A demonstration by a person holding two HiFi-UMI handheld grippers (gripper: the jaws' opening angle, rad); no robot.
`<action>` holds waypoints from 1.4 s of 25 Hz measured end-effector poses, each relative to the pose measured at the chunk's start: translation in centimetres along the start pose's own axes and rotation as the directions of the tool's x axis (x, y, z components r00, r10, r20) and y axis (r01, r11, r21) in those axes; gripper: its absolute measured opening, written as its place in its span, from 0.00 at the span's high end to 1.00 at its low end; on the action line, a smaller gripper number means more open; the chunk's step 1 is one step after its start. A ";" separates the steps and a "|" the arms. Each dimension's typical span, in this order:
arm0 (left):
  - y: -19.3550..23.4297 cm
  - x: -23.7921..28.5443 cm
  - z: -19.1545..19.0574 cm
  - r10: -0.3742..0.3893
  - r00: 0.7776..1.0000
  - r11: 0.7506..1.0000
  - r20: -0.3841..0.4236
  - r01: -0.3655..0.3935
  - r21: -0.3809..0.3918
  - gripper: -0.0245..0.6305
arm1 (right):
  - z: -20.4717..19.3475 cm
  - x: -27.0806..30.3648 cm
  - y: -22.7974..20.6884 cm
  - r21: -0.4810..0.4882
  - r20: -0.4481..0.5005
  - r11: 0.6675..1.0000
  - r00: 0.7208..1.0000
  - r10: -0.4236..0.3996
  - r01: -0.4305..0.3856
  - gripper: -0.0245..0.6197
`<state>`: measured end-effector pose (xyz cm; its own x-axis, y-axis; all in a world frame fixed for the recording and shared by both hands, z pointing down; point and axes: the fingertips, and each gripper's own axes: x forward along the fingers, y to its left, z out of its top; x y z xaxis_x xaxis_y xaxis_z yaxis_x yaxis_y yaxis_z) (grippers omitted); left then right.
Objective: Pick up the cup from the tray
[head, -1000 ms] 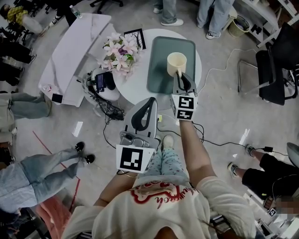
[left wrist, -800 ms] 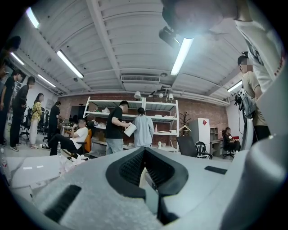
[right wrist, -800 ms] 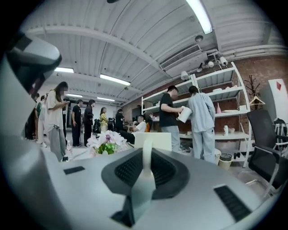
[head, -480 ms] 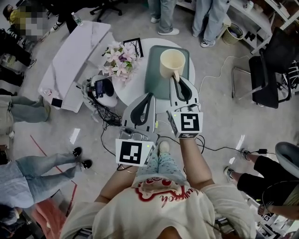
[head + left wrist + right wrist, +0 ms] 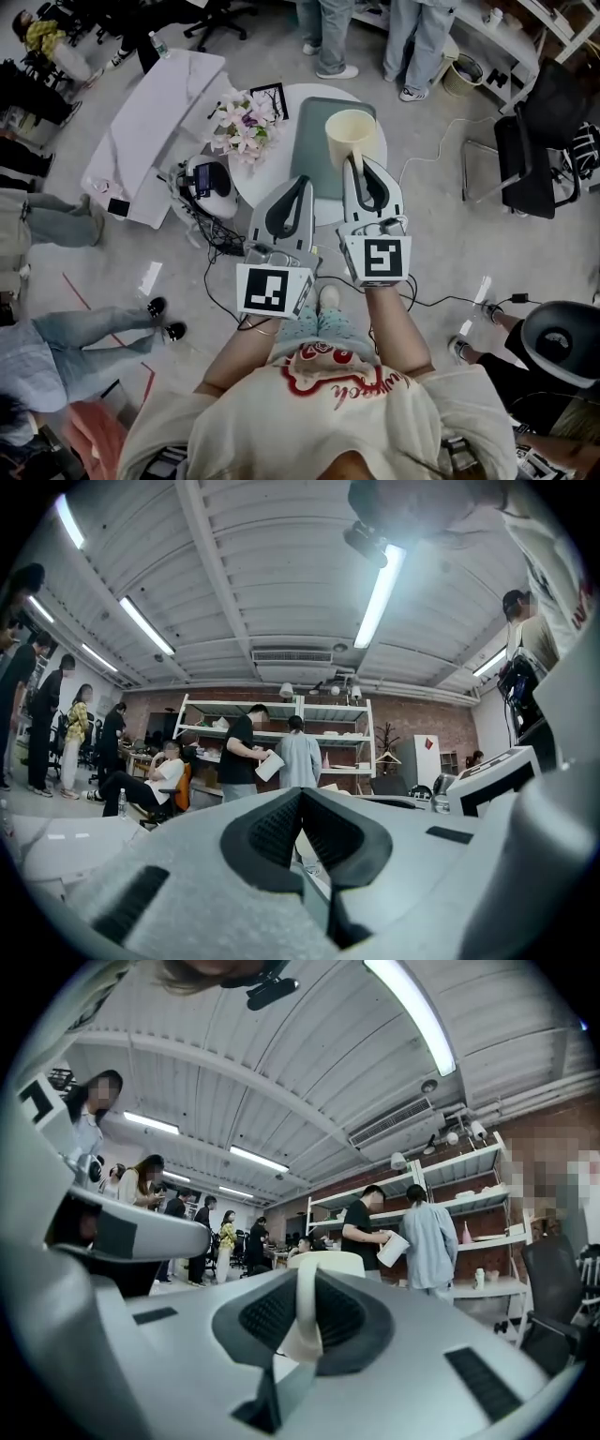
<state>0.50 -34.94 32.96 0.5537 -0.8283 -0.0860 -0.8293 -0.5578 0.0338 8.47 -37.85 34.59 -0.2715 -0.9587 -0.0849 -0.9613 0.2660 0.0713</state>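
In the head view the cream cup (image 5: 350, 128) hangs upright above the dark green tray (image 5: 307, 164), which lies on the round white table (image 5: 262, 180). My right gripper (image 5: 354, 161) is shut on the cup's handle. In the right gripper view the handle (image 5: 304, 1312) is pinched between the dark pads and the cup's body (image 5: 326, 1262) stands just beyond them. My left gripper (image 5: 302, 180) is held up beside the right one, shut with nothing in it. Its pads (image 5: 267, 832) meet at the tip in the left gripper view.
A bunch of pink flowers (image 5: 239, 122) and a black picture frame (image 5: 270, 97) stand on the table's left side. A white bench (image 5: 150, 122) lies further left. A headset (image 5: 208, 180) with cables lies on the floor. Black chairs (image 5: 530, 155) are at right; people stand around.
The right gripper has raised the cup off the tray and drawn it toward me. Both grippers now sit higher and closer to the head camera.
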 end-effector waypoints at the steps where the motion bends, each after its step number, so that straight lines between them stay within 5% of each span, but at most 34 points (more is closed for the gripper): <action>1: 0.0 0.0 -0.2 0.000 1.000 1.000 -0.002 0.000 -0.001 0.95 | -0.1 0.0 -0.1 0.000 0.000 1.000 1.000 -0.003 0.003 0.89; 21: -2.8 -1.0 2.9 0.028 0.998 0.999 0.062 -0.030 0.026 0.95 | 7.3 -6.8 0.3 0.082 0.174 0.996 0.984 0.031 -0.046 0.89; 35: -6.9 -14.3 4.3 -0.052 0.996 0.999 0.071 0.050 0.019 0.95 | 8.7 -20.4 7.2 0.088 0.180 0.994 0.981 -0.073 0.057 0.89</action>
<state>-2.04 -19.00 29.66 0.5889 -0.7926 -0.1581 -0.8016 -0.5978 0.0106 6.69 -15.46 28.23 -0.2048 -0.9417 -0.2670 -0.9757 0.2183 -0.0213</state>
